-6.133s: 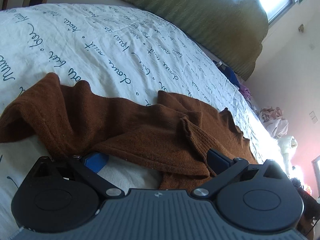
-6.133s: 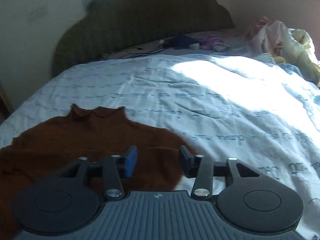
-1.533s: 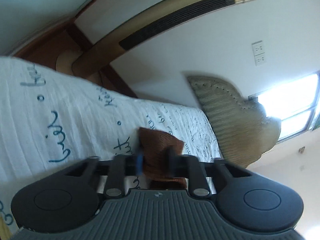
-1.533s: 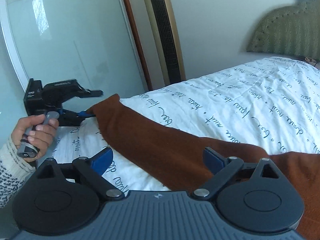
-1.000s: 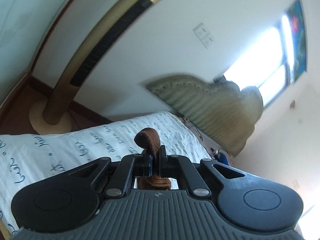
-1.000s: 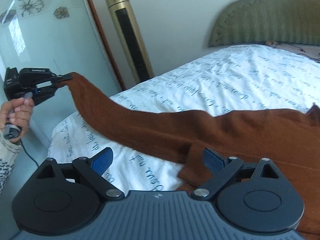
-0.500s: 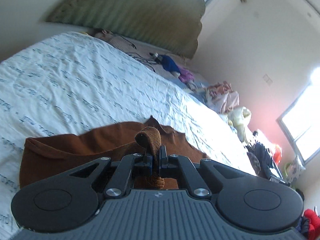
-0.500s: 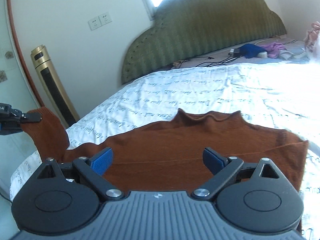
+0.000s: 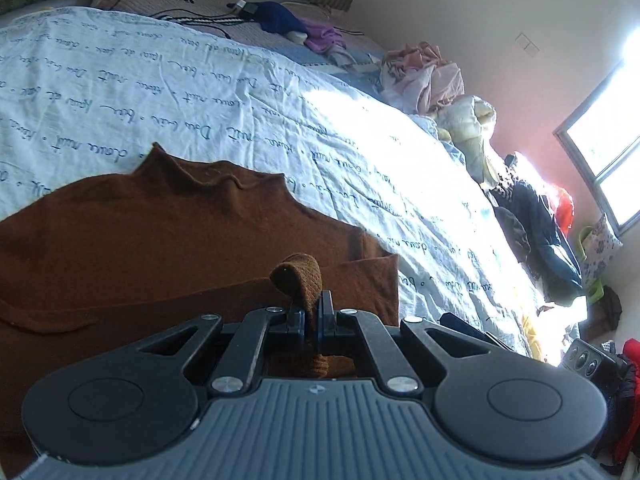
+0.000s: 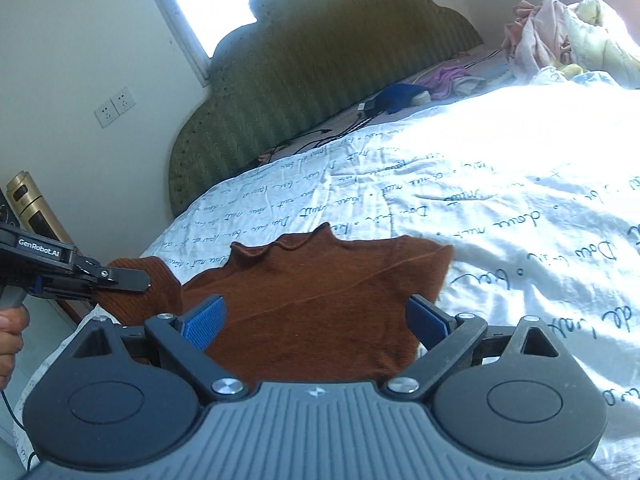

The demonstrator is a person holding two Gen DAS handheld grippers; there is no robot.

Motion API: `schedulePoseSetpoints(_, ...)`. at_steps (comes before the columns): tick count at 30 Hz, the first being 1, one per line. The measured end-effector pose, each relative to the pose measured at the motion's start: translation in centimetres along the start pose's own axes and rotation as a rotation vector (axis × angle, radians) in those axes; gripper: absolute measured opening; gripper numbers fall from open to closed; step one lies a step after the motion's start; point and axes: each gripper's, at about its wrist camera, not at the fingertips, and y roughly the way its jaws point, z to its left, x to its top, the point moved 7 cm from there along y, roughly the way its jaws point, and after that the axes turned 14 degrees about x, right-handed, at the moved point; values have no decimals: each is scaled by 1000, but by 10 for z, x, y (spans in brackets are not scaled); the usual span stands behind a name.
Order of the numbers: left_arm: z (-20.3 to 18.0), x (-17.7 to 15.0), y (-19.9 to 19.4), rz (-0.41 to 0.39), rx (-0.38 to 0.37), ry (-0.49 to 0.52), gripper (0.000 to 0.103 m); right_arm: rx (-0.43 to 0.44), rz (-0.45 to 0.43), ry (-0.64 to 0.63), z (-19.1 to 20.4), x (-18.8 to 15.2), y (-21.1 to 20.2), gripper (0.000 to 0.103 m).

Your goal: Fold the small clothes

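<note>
A brown knit sweater [image 9: 168,236] lies flat on the white printed bedsheet [image 9: 240,92], collar toward the headboard. My left gripper [image 9: 311,314] is shut on the sweater's sleeve cuff [image 9: 298,276], held just above the sweater's body. In the right wrist view the left gripper [image 10: 120,278] shows at the left edge, pinching the brown sleeve [image 10: 144,288]. My right gripper [image 10: 316,322] is open and empty, hovering over the sweater [image 10: 320,292] with its blue pads [image 10: 204,320] spread wide.
A green padded headboard [image 10: 320,80] stands at the bed's far end. Cables, a blue item [image 9: 280,20] and loose clothes [image 9: 424,76] lie near the pillows. More clothes and bags [image 9: 540,224] pile beside the bed. A gold tower fan [image 10: 28,200] stands at the left.
My left gripper carried the sleeve cuff inward over the sweater's body and lower. My right gripper stayed open and tilted slightly over the sweater.
</note>
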Motion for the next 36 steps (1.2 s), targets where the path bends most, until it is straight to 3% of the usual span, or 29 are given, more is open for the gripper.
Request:
schedulePoseSetpoints(9, -67, -8, 80, 84, -64, 53, 5, -61, -16, 32, -31, 3, -18, 97)
schedulePoseSetpoints(16, -84, -20, 113, 133, -101, 43, 5, -101, -6, 44, -42, 1, -20, 97)
schedulePoseSetpoints(20, -94, -29, 124, 144, -92, 101, 7, -105, 13, 40, -40, -2, -15, 97)
schedulePoseSetpoints(22, -92, -33, 132, 170, -88, 99, 16, -142, 20, 36, -43, -3, -12, 97)
schedulePoseSetpoints(23, -92, -34, 132, 170, -102, 89, 32, -163, 18, 33, -45, -3, -12, 97)
schedulePoseSetpoints(24, -91, -34, 129, 163, -118, 74, 57, -179, 11, 30, -46, -2, -13, 98)
schedulePoseSetpoints(26, -87, -30, 119, 121, -127, 42, 78, -183, -22, 47, -50, 1, -20, 99)
schedulePoseSetpoints(27, -87, -27, 112, 92, -148, 43, 83, -169, -57, 67, -51, 5, -26, 100)
schedulePoseSetpoints(32, -60, -15, 69, 12, -182, -32, 83, -173, -101, 38, -43, 16, -41, 100)
schedulePoseSetpoints(36, 7, -27, 25, -99, -54, -64, 86, -105, -56, -32, -22, 11, -25, 99)
